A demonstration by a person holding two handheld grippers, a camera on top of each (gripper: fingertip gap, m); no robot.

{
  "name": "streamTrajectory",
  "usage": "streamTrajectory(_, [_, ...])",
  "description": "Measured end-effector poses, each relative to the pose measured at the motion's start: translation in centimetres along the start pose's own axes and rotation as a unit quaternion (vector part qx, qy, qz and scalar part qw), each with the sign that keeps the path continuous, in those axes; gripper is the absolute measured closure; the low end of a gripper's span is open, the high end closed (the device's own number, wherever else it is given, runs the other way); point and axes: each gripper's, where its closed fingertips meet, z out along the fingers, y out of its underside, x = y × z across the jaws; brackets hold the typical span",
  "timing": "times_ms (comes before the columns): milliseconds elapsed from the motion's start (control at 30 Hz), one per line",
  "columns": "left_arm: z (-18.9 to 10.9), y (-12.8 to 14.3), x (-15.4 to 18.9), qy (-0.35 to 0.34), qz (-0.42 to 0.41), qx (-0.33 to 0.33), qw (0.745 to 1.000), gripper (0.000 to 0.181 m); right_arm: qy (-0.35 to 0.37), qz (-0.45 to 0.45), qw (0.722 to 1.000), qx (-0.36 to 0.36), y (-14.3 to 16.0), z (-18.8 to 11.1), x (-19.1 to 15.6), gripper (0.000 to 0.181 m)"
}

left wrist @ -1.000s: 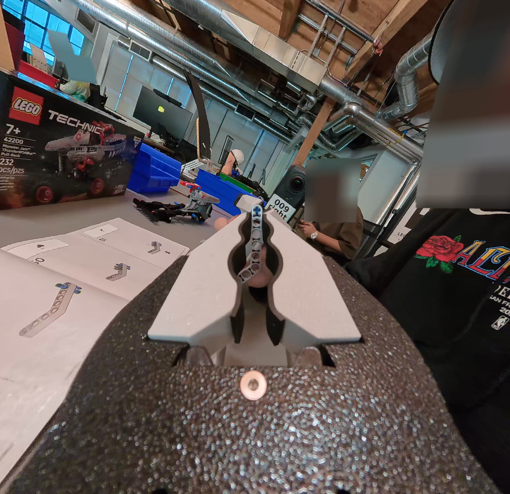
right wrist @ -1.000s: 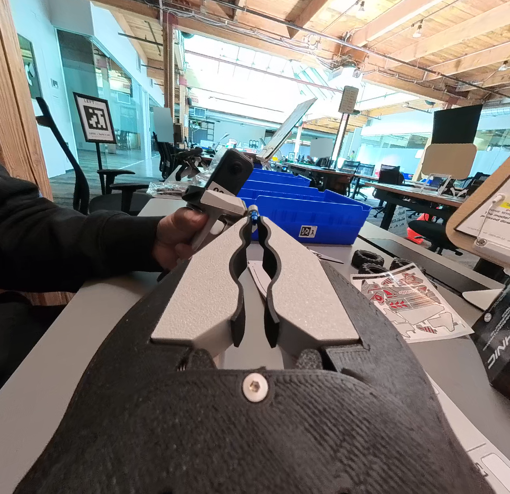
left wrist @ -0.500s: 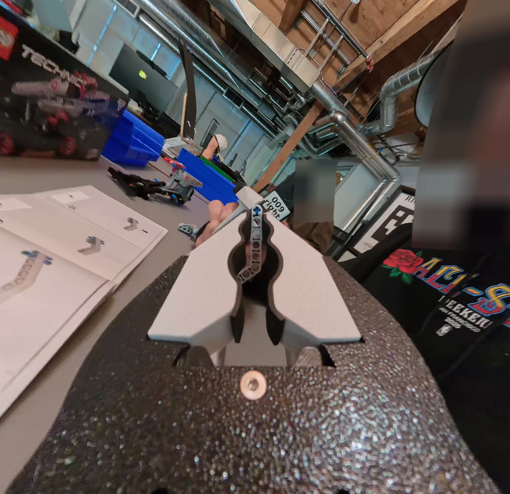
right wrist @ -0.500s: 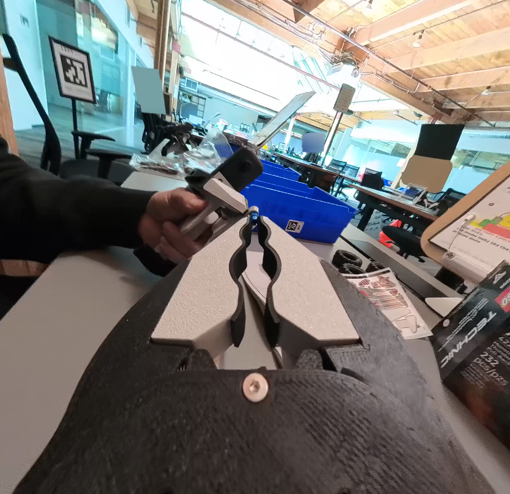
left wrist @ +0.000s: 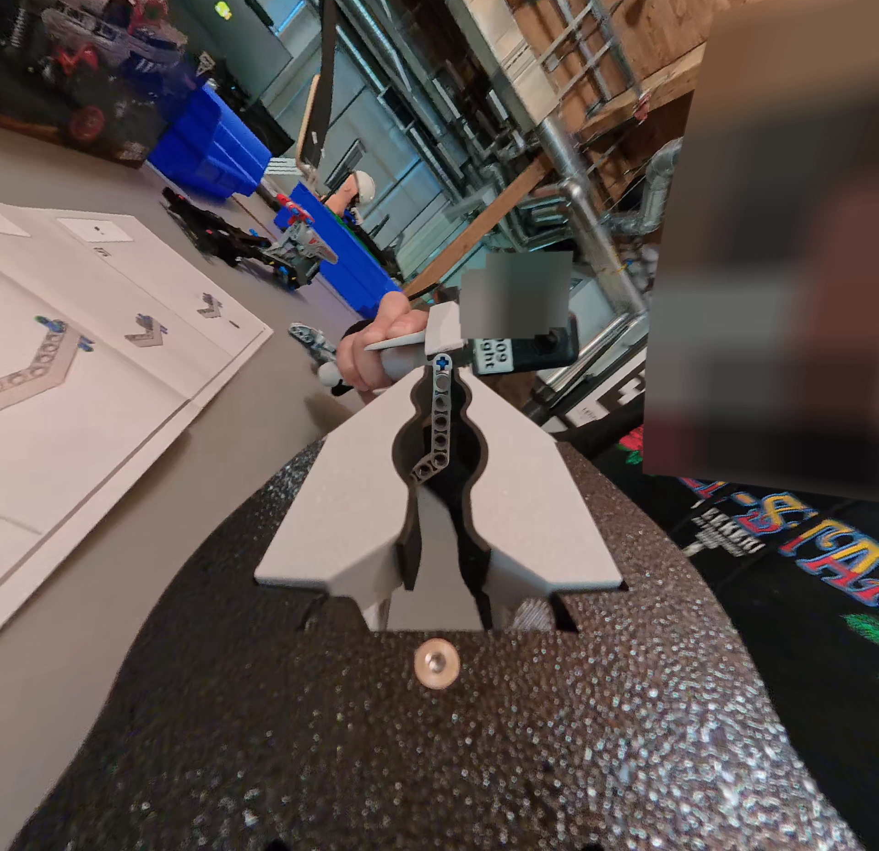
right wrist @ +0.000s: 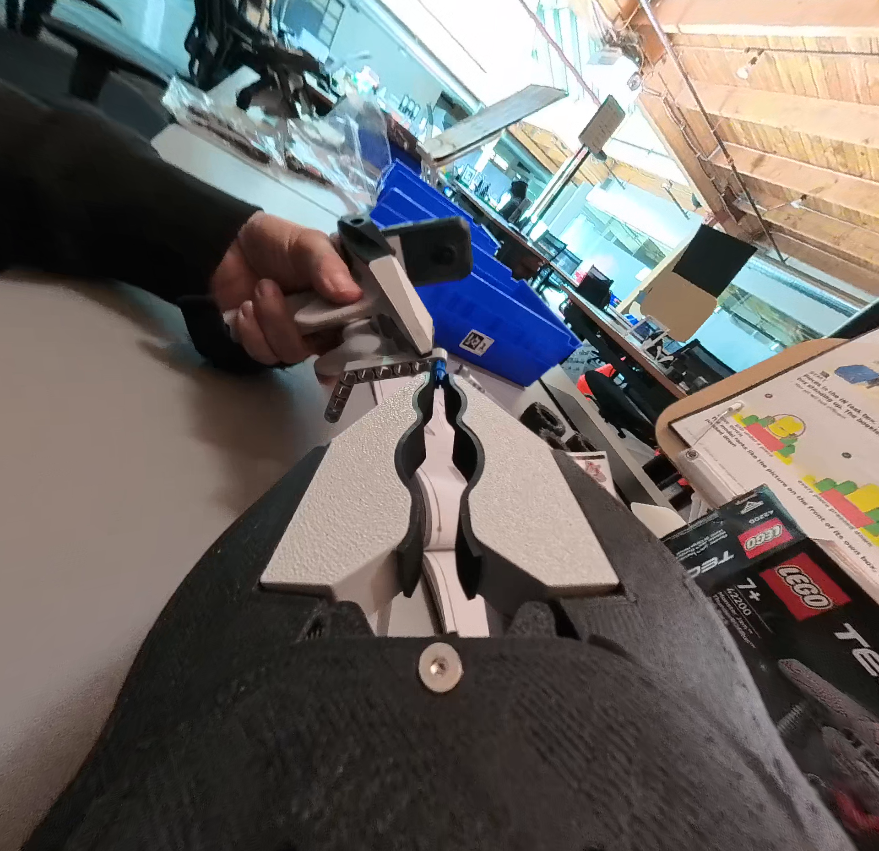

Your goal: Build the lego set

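Between the closed fingertips of the left gripper sits the bent grey beam, clamped near its upper end, angled foot hanging toward the camera. At the beam's top hole a blue pin is seated. The right gripper pinches that same pin with its tips nearly closed, meeting the beam head-on. Left of the beam, the open instruction booklet lies flat on the grey table. Beyond the beam, a partly built model rests near blue bins; farther left, the set's box.
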Motion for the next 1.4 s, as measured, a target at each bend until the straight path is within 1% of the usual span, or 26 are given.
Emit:
streamTrajectory(33, [-0.1,0.2,-0.2,-0.014,0.019,-0.01,1.0,0.176,-0.006,0.002,1.0,-0.004,0.2,0.0,-0.2,0.178])
streamTrajectory(100, [-0.3,0.6,-0.4,-0.043,0.065,-0.041,0.996,0.176,-0.028,0.034,0.999,0.001,0.5,0.1,-0.6,0.178])
streamTrajectory(167, [-0.4,0.9,-0.6,-0.072,0.104,-0.066,0.99,0.176,-0.037,0.04,0.999,-0.006,0.6,0.1,-0.8,0.178])
streamTrajectory(300, [-0.9,1.0,-1.6,-0.13,0.144,-0.094,0.976,0.176,-0.017,-0.029,0.998,-0.051,1.5,0.5,-0.9,0.178])
streamTrajectory(400, [-1.0,1.2,-1.6,-0.144,0.144,-0.11,0.973,0.176,-0.007,-0.072,0.996,-0.061,1.5,0.6,-1.1,0.178])
streamTrajectory(533, [-1.6,2.0,-2.3,-0.168,0.117,-0.137,0.969,0.176,-0.007,-0.159,0.982,-0.106,2.4,0.9,-1.7,0.178])
streamTrajectory(600, [-1.8,2.2,-2.5,-0.171,0.11,-0.144,0.969,0.176,-0.009,-0.177,0.977,-0.117,2.6,1.1,-2.0,0.178])
streamTrajectory(667, [-1.9,2.5,-2.5,-0.17,0.119,-0.155,0.966,0.176,-0.022,-0.145,0.984,-0.103,2.6,1.1,-2.3,0.178])
streamTrajectory(733, [-1.7,2.1,-1.8,-0.147,0.126,-0.138,0.971,0.176,-0.019,-0.104,0.992,-0.074,1.7,1.0,-1.9,0.178])
streamTrajectory(767, [-1.6,1.9,-1.7,-0.143,0.129,-0.132,0.972,0.176,-0.018,-0.102,0.992,-0.075,1.7,1.0,-1.8,0.178])
streamTrajectory(867, [-1.9,2.3,-2.6,-0.159,0.149,-0.145,0.965,0.176,-0.026,-0.117,0.988,-0.099,2.6,1.2,-2.2,0.178])
streamTrajectory(967, [-1.8,2.2,-2.6,-0.159,0.159,-0.141,0.964,0.176,-0.027,-0.106,0.989,-0.097,2.6,1.1,-2.1,0.178])
streamTrajectory(1067, [-1.9,2.5,-3.0,-0.17,0.169,-0.155,0.958,0.176,-0.036,-0.11,0.988,-0.104,3.0,1.1,-2.4,0.178])
streamTrajectory(1167, [-2.1,3.2,-3.2,-0.183,0.203,-0.185,0.944,0.176,-0.053,-0.123,0.985,-0.112,3.3,1.1,-3.0,0.178])
streamTrajectory(1267, [-2.4,3.7,-3.3,-0.201,0.264,-0.222,0.917,0.176,-0.071,-0.119,0.984,-0.116,3.4,1.1,-3.6,0.179])
streamTrajectory(1400, [-2.6,4.4,-3.3,-0.219,0.312,-0.277,0.882,0.176,-0.105,-0.106,0.981,-0.121,3.6,0.9,-4.4,0.179])
